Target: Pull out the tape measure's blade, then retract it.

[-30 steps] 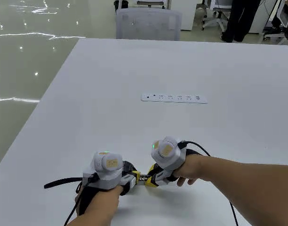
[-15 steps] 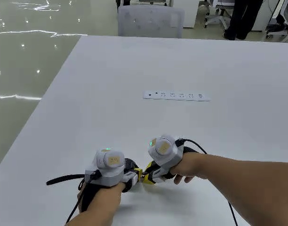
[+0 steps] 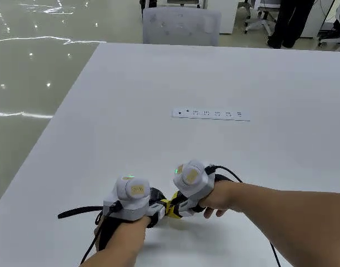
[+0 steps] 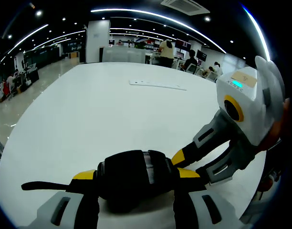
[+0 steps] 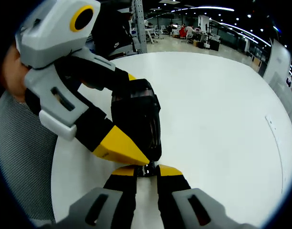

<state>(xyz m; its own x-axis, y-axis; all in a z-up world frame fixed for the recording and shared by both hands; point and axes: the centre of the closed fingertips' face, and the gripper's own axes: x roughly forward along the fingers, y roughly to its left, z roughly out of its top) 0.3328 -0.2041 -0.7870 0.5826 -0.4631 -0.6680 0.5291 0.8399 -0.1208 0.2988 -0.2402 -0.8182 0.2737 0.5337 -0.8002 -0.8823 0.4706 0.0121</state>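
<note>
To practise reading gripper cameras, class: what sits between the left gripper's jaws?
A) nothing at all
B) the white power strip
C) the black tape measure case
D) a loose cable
C: in the left gripper view the black tape measure case sits clamped in the left gripper; the right gripper pinches the blade tip, and the white power strip lies apart on the table.

Head view: tape (image 3: 154, 194) mostly hidden between left gripper (image 3: 158, 209) and right gripper (image 3: 171, 208). Its tip in the right jaws is too small to make out. Chair (image 3: 181, 25) and person (image 3: 286, 21) cut off at the top edge.
</note>
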